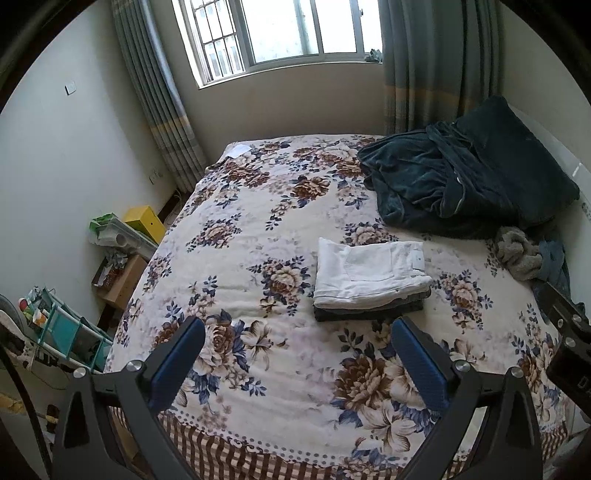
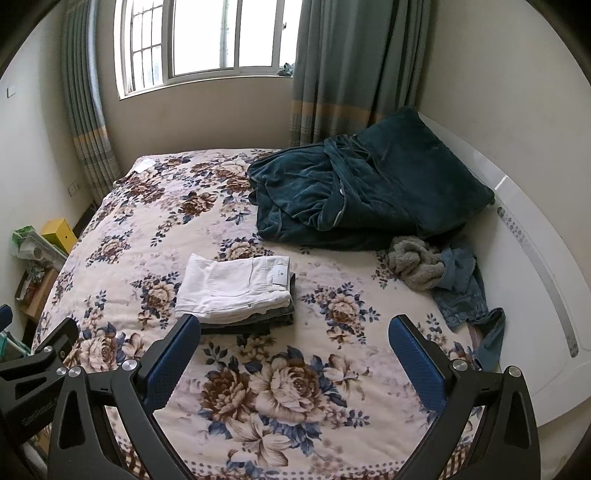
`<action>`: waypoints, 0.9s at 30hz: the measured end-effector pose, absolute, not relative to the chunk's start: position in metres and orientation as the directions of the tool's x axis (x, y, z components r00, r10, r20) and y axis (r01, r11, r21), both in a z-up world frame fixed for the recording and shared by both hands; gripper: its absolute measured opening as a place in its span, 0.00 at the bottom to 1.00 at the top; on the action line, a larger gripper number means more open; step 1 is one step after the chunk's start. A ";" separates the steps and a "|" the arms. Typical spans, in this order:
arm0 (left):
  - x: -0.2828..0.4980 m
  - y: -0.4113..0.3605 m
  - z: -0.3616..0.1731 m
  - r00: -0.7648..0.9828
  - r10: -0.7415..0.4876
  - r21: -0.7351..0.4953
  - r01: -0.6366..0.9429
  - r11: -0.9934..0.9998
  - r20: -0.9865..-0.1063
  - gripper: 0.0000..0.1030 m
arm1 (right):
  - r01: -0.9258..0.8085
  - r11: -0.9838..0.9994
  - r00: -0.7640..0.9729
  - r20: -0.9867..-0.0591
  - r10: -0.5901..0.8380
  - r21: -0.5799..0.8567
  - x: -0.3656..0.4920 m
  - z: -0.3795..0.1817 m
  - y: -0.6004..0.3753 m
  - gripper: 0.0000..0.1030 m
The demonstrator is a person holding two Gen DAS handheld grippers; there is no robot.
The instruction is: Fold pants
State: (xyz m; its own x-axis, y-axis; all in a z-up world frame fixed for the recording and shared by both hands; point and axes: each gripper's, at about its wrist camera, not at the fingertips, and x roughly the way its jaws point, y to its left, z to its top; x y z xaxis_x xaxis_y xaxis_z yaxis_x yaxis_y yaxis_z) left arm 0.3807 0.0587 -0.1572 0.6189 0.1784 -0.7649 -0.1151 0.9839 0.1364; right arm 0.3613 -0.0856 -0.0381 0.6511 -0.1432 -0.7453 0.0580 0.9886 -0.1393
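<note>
Folded white pants [image 1: 369,271] lie on top of a stack of folded dark pants [image 1: 373,312] in the middle of the floral bed; the stack also shows in the right wrist view [image 2: 236,288]. Crumpled blue jeans [image 2: 465,291] lie near the headboard at right, beside a grey fuzzy garment [image 2: 413,266]. My left gripper [image 1: 299,339] is open and empty, held above the bed's near edge, short of the stack. My right gripper [image 2: 295,336] is open and empty, just right of the stack's near side.
A dark teal blanket and pillow [image 2: 362,192] lie heaped at the head of the bed. The white headboard [image 2: 535,258] runs along the right. Boxes and a shelf [image 1: 122,236] crowd the floor at left. The window and curtains [image 1: 280,33] are behind the bed.
</note>
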 end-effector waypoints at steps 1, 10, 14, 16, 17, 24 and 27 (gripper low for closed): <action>0.381 0.059 -0.156 0.619 0.177 0.135 -0.114 0.984 -0.765 1.00 | 0.057 0.989 0.652 -0.745 -0.142 -0.139 0.361 -0.037 -0.086 1.00; 0.384 0.052 -0.148 0.630 0.174 0.132 -0.113 0.985 -0.757 1.00 | 0.059 0.989 0.651 -0.746 -0.142 -0.136 0.362 -0.038 -0.086 1.00; 0.382 0.052 -0.145 0.639 0.170 0.123 -0.117 0.985 -0.751 1.00 | 0.058 0.991 0.652 -0.747 -0.132 -0.124 0.361 -0.039 -0.084 1.00; 0.380 0.052 -0.143 0.647 0.172 0.121 -0.122 0.985 -0.743 1.00 | 0.055 0.992 0.652 -0.748 -0.124 -0.117 0.363 -0.042 -0.082 1.00; 0.379 0.052 -0.142 0.650 0.170 0.119 -0.123 0.985 -0.740 1.00 | 0.058 0.991 0.652 -0.748 -0.127 -0.117 0.360 -0.041 -0.083 1.00; 0.379 0.053 -0.140 0.655 0.170 0.113 -0.129 0.985 -0.736 1.00 | 0.055 0.992 0.652 -0.748 -0.124 -0.116 0.360 -0.041 -0.084 1.00; 0.379 0.053 -0.141 0.655 0.172 0.115 -0.129 0.985 -0.736 1.00 | 0.057 0.992 0.652 -0.748 -0.125 -0.116 0.359 -0.041 -0.084 1.00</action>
State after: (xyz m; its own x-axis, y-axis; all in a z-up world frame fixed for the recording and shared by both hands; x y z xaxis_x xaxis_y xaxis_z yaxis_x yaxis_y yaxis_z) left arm 0.3791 0.0533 -0.1405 0.6553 0.1719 -0.7356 -0.1292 0.9849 0.1151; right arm 0.3593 -0.0842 -0.0414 0.6519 -0.1247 -0.7480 0.0567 0.9916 -0.1159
